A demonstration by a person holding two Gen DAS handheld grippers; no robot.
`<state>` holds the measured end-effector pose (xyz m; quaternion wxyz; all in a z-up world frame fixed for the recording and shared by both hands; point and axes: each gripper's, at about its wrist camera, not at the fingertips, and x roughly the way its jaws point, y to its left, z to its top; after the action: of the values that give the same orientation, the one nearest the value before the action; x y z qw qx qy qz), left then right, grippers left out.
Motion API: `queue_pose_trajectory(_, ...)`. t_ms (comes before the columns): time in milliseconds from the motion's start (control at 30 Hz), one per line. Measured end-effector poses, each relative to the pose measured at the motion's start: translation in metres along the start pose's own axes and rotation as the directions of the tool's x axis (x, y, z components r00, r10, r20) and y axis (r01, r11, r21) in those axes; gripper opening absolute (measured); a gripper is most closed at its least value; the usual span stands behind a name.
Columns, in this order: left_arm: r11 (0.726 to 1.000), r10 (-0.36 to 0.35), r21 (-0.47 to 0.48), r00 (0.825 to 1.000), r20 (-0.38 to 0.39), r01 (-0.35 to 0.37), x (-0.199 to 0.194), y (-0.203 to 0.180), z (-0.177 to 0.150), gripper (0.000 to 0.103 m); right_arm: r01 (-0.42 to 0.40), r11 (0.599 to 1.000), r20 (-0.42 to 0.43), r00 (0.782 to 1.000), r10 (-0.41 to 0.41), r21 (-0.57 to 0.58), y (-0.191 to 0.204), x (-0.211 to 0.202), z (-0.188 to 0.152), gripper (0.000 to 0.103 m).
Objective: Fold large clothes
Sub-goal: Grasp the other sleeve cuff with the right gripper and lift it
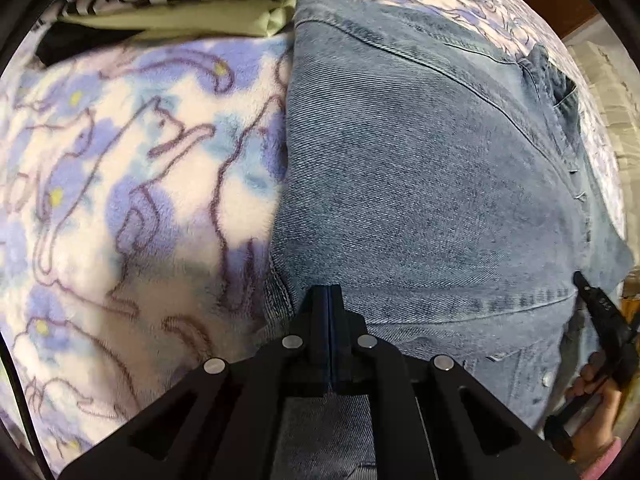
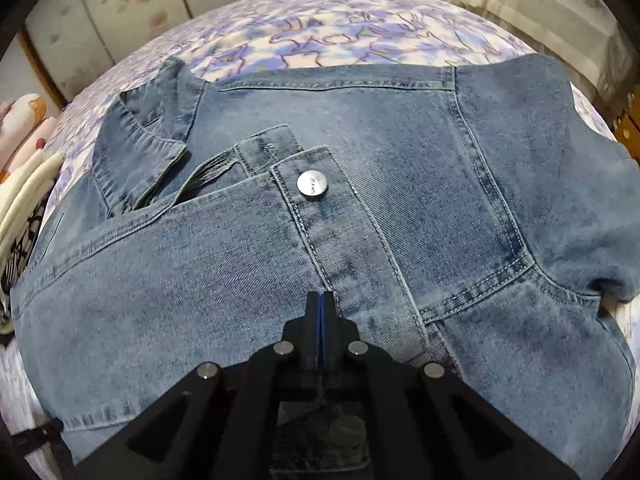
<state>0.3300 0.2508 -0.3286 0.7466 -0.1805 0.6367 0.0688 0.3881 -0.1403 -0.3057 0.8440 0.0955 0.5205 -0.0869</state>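
My denim jacket [image 2: 400, 184] lies partly folded on the bed's cat-print fleece blanket [image 1: 132, 184], one cuff with its metal button [image 2: 312, 185] laid across it. Both my left tongs [image 1: 329, 294] and right tongs [image 2: 320, 300] are pressed together over the denim; whether they pinch cloth, I cannot tell. Folded clothes [image 1: 168, 4] are stacked beside the jacket.

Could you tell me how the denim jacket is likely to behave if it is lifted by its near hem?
The denim jacket would probably drape rather than hold shape, since it lies creased on the blanket. Thick seams and the metal button suggest it is fairly heavy. Its coarse weave likely resists slipping.
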Motion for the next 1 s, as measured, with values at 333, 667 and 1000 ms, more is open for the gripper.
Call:
queue_pose_trajectory(333,0.896,0.438,-0.012,0.881,0.179,-0.443,-0.007,-0.086,-0.056,0.004,-0.179,0.983,0.037,0.983,0.178,0.042,-0.02,-0.009,-0.006,0.002)
queue_pose_trajectory(667,0.935,0.355,-0.045,0.932,0.073,-0.352,-0.051,-0.188,-0.158,0.046,-0.448,0.891,-0.259,0.871,0.416,-0.073,-0.094,-0.065,-0.04,0.036)
queue_pose_trajectory(1000,0.861,0.3,0.405,0.95,0.085,-0.308,-0.069,-0.392,-0.235,0.068,-0.382,0.921,-0.259,0.884,0.388,0.075,-0.258,-0.115,-0.059,0.047)
